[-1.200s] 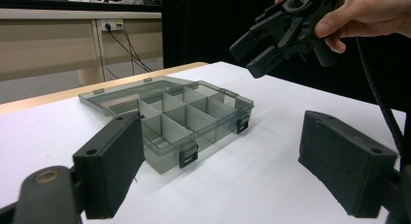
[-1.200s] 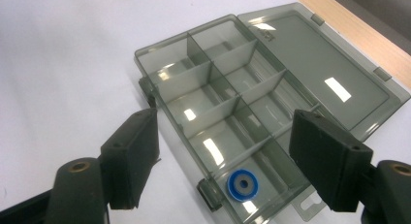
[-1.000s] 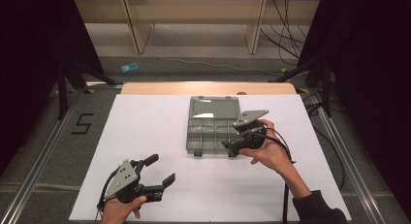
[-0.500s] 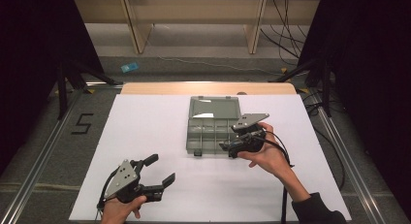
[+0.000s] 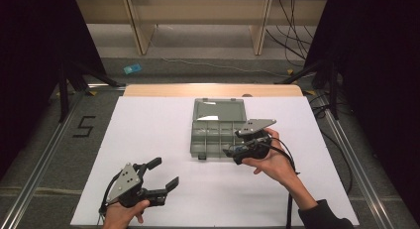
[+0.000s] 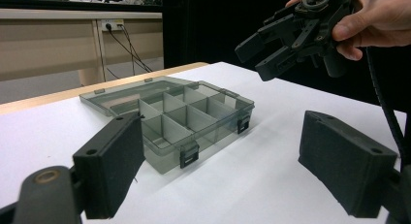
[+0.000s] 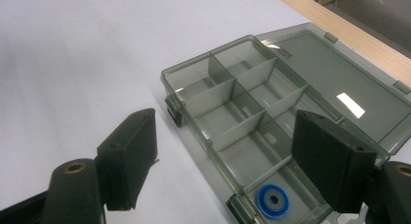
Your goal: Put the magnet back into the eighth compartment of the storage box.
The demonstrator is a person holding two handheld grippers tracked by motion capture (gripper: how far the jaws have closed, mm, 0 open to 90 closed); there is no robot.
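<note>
A grey see-through compartment box (image 5: 208, 145) lies open in the middle of the white table, its lid (image 5: 219, 110) folded flat toward the back. A blue ring (image 7: 273, 200) rests in the box's near right corner compartment; the other compartments I see look bare. My right gripper (image 5: 230, 150) hovers just above the box's front right corner, jaws open with nothing between them. It also shows in the air at the upper right of the left gripper view (image 6: 264, 52). My left gripper (image 5: 163, 172) is held low near the table's front left, open and empty, pointing at the box (image 6: 194, 117).
The white sheet (image 5: 148, 125) covers the table up to a wooden strip (image 5: 213, 90) at the back. Two black latches (image 6: 189, 156) stick out of the box's front wall. A cable (image 5: 289, 159) trails from the right gripper past the forearm. Dark curtains flank both sides.
My right gripper has drifted slightly toward the table's near side over the box's corner. The left gripper has stayed where it was.
</note>
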